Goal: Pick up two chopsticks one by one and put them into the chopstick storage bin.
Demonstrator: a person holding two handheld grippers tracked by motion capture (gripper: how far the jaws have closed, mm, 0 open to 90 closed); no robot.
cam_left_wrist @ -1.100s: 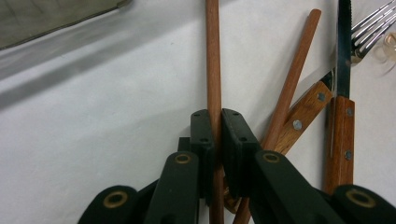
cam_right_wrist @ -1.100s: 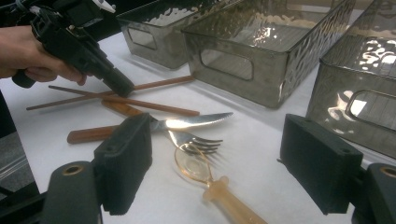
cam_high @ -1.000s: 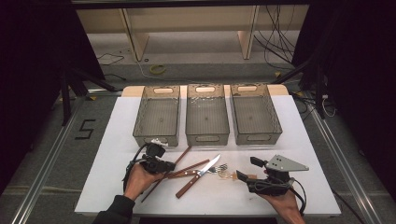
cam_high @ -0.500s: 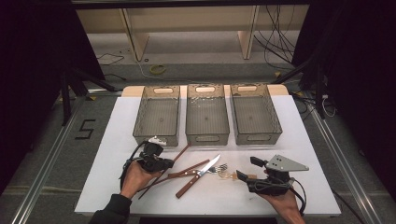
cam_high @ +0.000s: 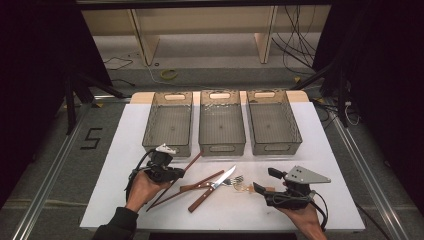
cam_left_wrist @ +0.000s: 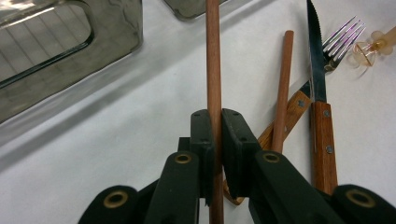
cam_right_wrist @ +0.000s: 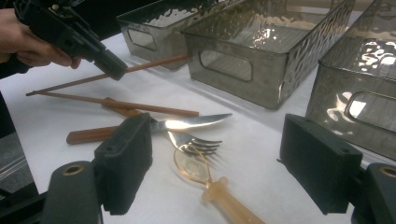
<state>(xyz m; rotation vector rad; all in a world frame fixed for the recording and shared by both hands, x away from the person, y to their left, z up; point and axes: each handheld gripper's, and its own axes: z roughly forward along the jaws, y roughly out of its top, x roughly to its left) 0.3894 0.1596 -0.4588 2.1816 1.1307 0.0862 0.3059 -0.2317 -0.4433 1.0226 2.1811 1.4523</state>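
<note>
Left hand (cam_high: pixel 141 189): enters from the bottom edge in a dark sleeve, wrapped around the left gripper (cam_high: pixel 176 173), which points to the right and slightly away from the person. Jaws closed tight, pads pressed from both sides on a thin wooden stick (cam_left_wrist: pixel 214 60). Right hand (cam_high: pixel 301 216): enters from the bottom right, holding the right gripper (cam_high: pixel 266 180) low over the table, pointing left. Jaws spread wide apart, nothing between the pads (cam_right_wrist: pixel 126 158).
</note>
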